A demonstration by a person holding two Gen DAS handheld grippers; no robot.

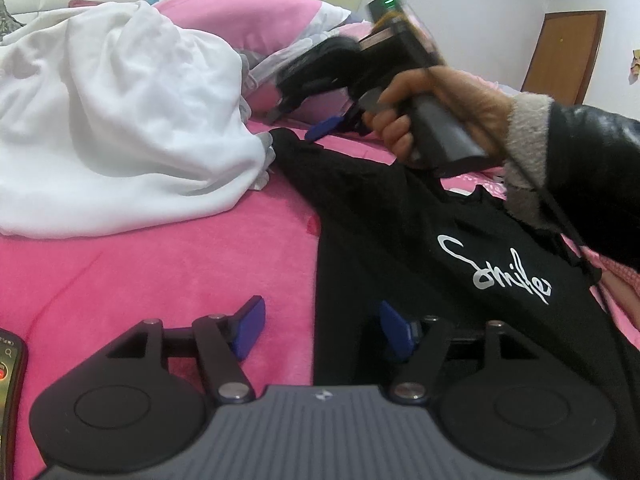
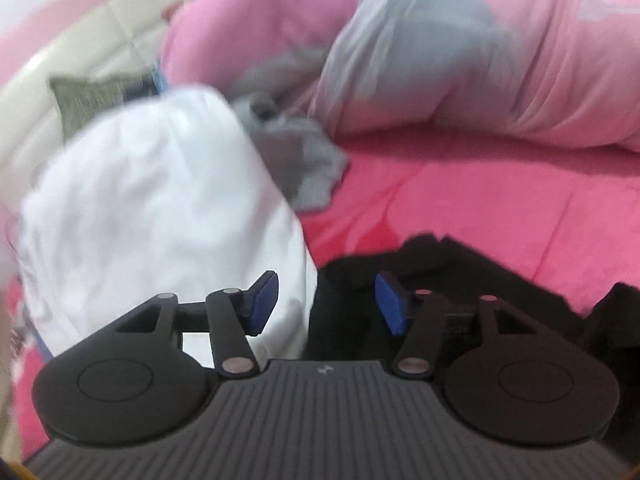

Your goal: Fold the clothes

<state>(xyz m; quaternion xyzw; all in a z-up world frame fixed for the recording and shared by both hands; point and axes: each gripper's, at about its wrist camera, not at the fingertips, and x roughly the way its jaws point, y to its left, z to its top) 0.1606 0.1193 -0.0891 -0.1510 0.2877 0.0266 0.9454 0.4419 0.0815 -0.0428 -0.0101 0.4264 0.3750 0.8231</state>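
Observation:
A black garment [image 1: 420, 240] with white "Smile" lettering lies spread on the pink bedspread [image 1: 160, 272]. My left gripper [image 1: 322, 328] is open low over the garment's left edge, one pad over pink cover, the other over black cloth. My right gripper [image 1: 320, 130], held in a hand, hovers by the garment's far corner. In the right wrist view my right gripper [image 2: 326, 304] is open, empty, above the black garment [image 2: 440, 276] and next to the white cloth [image 2: 160, 220].
A crumpled white cloth [image 1: 120, 128] piles at the left, with grey clothing [image 2: 304, 160] behind it. A pink and grey duvet [image 2: 480, 48] rises at the back. A phone [image 1: 10, 384] lies at the left edge. A wooden door [image 1: 564, 56] stands at the far right.

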